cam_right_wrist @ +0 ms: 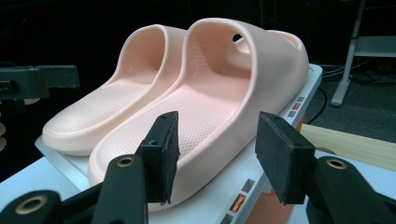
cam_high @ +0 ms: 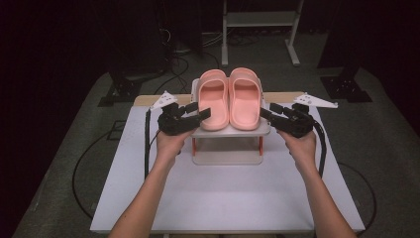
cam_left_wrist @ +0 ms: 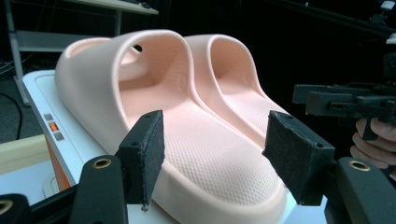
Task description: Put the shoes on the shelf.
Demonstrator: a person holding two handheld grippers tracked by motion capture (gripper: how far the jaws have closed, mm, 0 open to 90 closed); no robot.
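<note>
Each set of tongs, left tongs (cam_high: pixel 200 112) and right tongs (cam_high: pixel 268 111), has a black body, two black jaws faced with dark foam pads (cam_left_wrist: pixel 152 149), brass-ringed screw holes, a grey three-cornered plate on top, and a trailing black cable. Forearms are bare, without sleeves.

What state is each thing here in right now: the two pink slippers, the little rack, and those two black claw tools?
Left slipper: flat on the rack's top shelf, toe pointing away, touching its partner, not gripped.
Right slipper: flat beside it, not gripped.
Rack: upright on the table, lower shelf bare.
Left gripper: open, at the left slipper's heel edge.
Right gripper: open, at the right slipper's heel edge.
</note>
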